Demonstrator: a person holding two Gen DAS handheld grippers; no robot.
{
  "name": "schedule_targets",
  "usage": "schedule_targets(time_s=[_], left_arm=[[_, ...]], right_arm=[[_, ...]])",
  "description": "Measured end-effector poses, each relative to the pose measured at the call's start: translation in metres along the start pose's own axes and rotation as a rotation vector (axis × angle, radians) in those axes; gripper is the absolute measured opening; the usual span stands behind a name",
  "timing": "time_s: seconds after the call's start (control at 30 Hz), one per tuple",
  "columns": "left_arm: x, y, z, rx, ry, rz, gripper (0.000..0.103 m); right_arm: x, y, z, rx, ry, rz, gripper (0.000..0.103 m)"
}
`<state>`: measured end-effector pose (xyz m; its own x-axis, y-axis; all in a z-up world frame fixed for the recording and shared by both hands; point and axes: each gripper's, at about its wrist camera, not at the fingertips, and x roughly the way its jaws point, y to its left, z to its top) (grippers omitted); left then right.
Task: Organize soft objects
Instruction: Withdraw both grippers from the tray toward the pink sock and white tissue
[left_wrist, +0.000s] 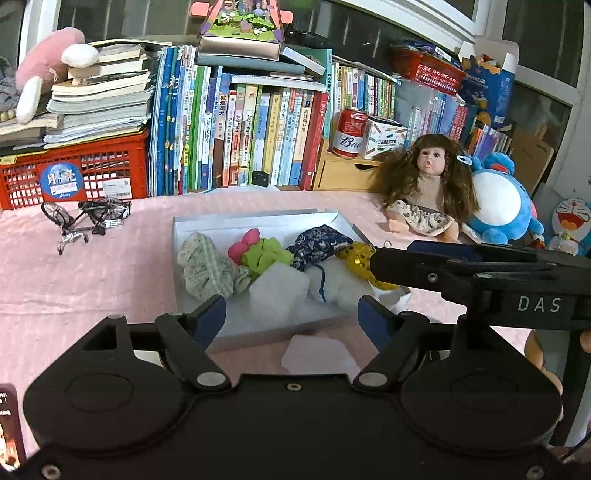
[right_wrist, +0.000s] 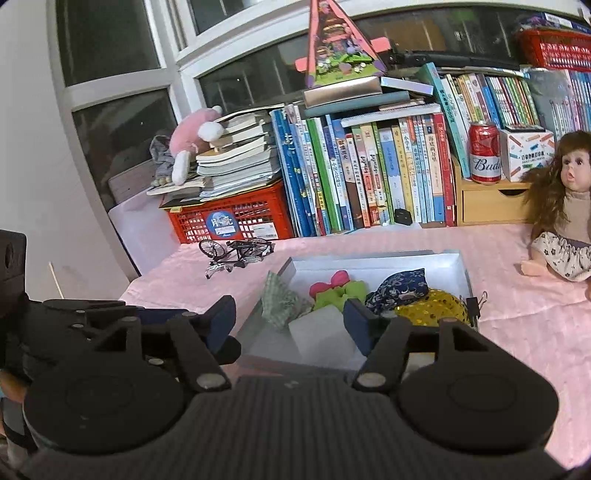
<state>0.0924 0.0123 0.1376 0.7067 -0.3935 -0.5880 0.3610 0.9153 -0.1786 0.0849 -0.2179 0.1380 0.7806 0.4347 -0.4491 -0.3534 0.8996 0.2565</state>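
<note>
My left gripper (left_wrist: 291, 314) stands with jaws apart, nothing between them; my right gripper (right_wrist: 290, 319) likewise, empty. Ahead and below both lies the white box (left_wrist: 258, 218) on the pink cloth, its long axis running across my view, holding the checked cloth (left_wrist: 207, 266), green-and-pink piece (left_wrist: 258, 251), navy pouch (left_wrist: 319, 243) and gold sequinned pouch (left_wrist: 360, 258). A white pad (left_wrist: 317, 352) lies outside it, just under my left fingers, so the left is nearer. Legible: "Bud" on the red can (left_wrist: 349, 133); "DAS" on the right gripper's body.
</note>
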Motion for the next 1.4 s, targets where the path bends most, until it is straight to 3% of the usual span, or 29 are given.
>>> schedule_targets(time_s=[0.37,0.63,0.8,1.03,1.2,1.4], left_arm=[[-0.035,0.013,-0.043,0.031,-0.046,-0.002,0.082],[-0.063,0.044,-0.085,-0.074,-0.059,0.012,0.084],[-0.081,0.062,-0.104,-0.097,-0.114,0.1,0.085],[-0.083,0.088,-0.125,-0.141,-0.16,0.29,0.085],[-0.068,0.11,-0.128,-0.216,-0.177,0.379,0.073],[-0.042,0.146,-0.121,-0.376,-0.167,0.382,0.05]], right_arm=[[-0.006,0.032,-0.028,-0.113,-0.022,-0.024,0.085],[-0.009,0.059,-0.061,-0.205,-0.053,-0.079,0.088],[-0.011,0.075,-0.085,-0.284,-0.085,-0.112,0.091],[-0.004,0.082,-0.109,-0.317,-0.106,-0.18,0.091],[0.0,0.09,-0.128,-0.382,-0.129,-0.218,0.09],[0.014,0.106,-0.146,-0.546,-0.099,-0.277,0.078]])
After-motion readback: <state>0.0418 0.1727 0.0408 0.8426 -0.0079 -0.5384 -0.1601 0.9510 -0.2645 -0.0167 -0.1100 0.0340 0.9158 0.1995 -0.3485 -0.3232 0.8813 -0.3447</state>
